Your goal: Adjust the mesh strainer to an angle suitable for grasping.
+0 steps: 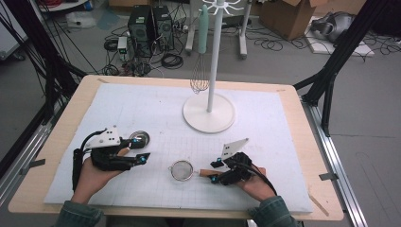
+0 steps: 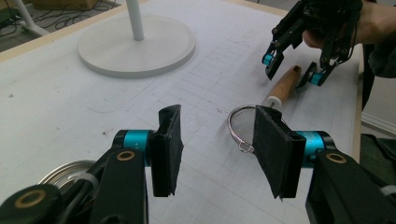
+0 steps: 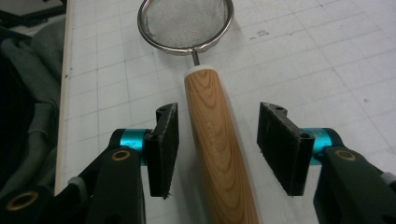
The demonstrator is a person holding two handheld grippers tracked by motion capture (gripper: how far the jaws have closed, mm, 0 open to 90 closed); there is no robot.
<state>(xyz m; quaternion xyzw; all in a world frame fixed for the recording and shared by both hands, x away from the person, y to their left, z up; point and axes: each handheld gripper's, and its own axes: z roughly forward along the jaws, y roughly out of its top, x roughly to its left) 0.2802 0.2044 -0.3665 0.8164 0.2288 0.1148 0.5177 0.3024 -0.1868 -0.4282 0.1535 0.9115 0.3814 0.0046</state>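
The small mesh strainer lies flat on the counter, its wooden handle running between the jaws of the right hand-held gripper, which stand apart with clear gaps on both sides (no pad touches the wood). The left hand-held gripper is open and empty near a round metal lid. This looks like the grasp step: next, close squarely on the handle.

Strainer silver mesh, wood-grain handle; white gridded mat.
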